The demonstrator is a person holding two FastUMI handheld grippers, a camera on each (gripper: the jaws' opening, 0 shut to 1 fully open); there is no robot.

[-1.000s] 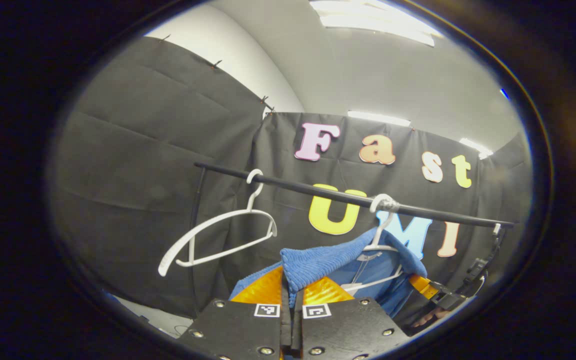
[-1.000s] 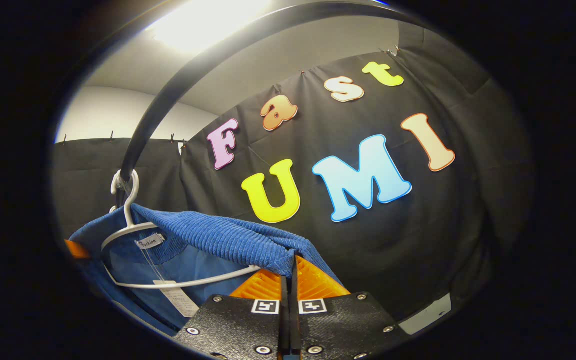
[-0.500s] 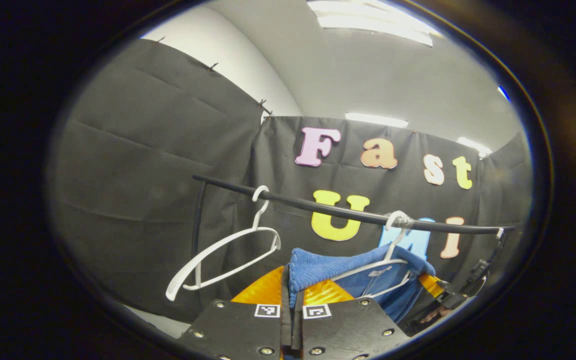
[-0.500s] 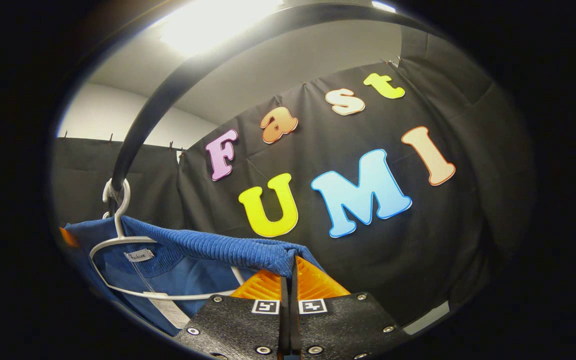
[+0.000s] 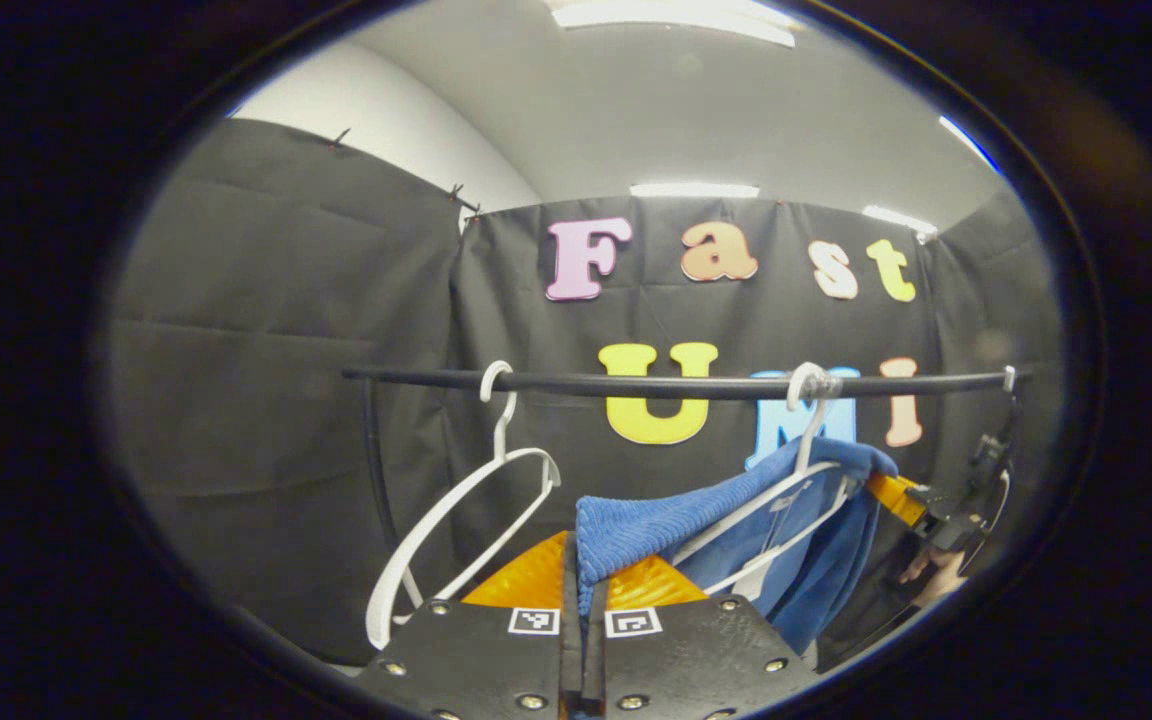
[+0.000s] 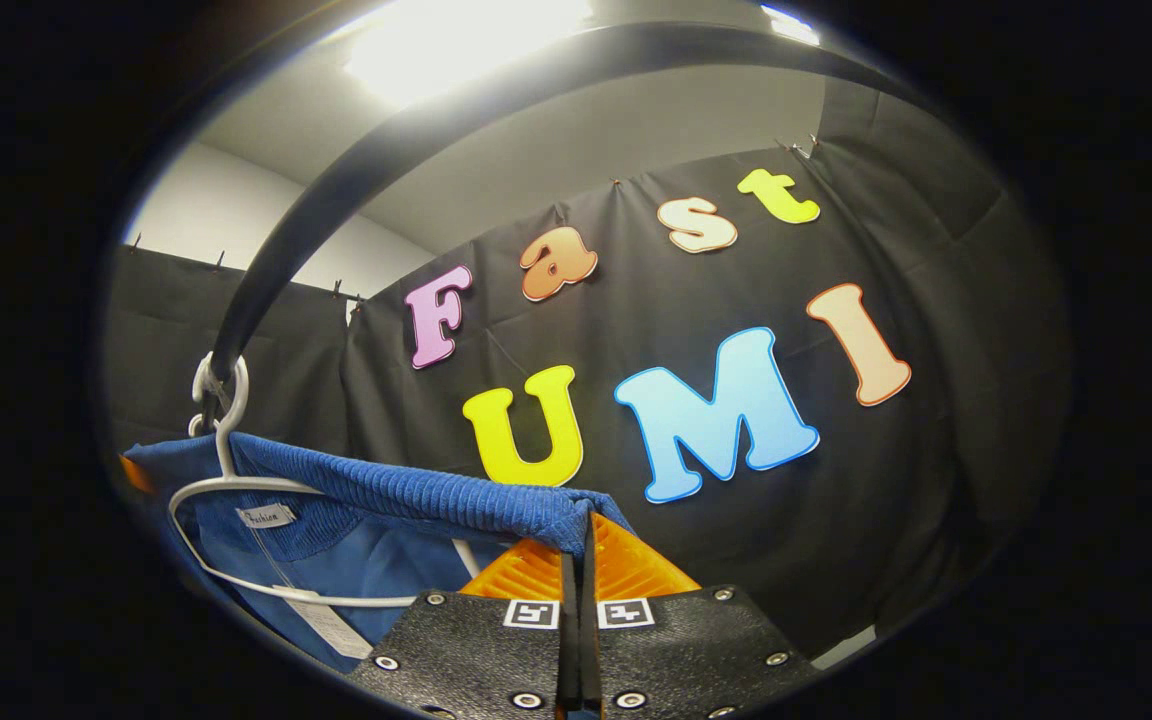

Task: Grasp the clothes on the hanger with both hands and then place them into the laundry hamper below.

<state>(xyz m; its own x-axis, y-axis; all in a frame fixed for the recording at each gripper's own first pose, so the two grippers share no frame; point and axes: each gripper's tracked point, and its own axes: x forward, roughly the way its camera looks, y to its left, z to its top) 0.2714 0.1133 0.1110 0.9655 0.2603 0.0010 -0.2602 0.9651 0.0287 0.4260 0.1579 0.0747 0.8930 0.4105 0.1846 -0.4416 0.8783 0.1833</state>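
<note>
A blue ribbed garment hangs on a white hanger hooked over a black rail. My left gripper is shut on the garment's ribbed edge, which is pulled away from the hanger toward me. The hanger's arms lie bare against the cloth. In the right gripper view the same garment stretches from the hanger to my right gripper, which is shut on its other ribbed edge. The right gripper also shows at the far right of the left gripper view, with a hand behind it.
An empty white hanger hangs tilted on the rail left of the garment. The rail arcs close overhead in the right gripper view. A paper tag dangles inside the garment's neck. Black cloth walls close in behind and to both sides.
The left gripper has drawn back with the blue edge, stretching the garment off the hanger's left arm. The rail now looks level. The right gripper has sunk slightly, still holding.
</note>
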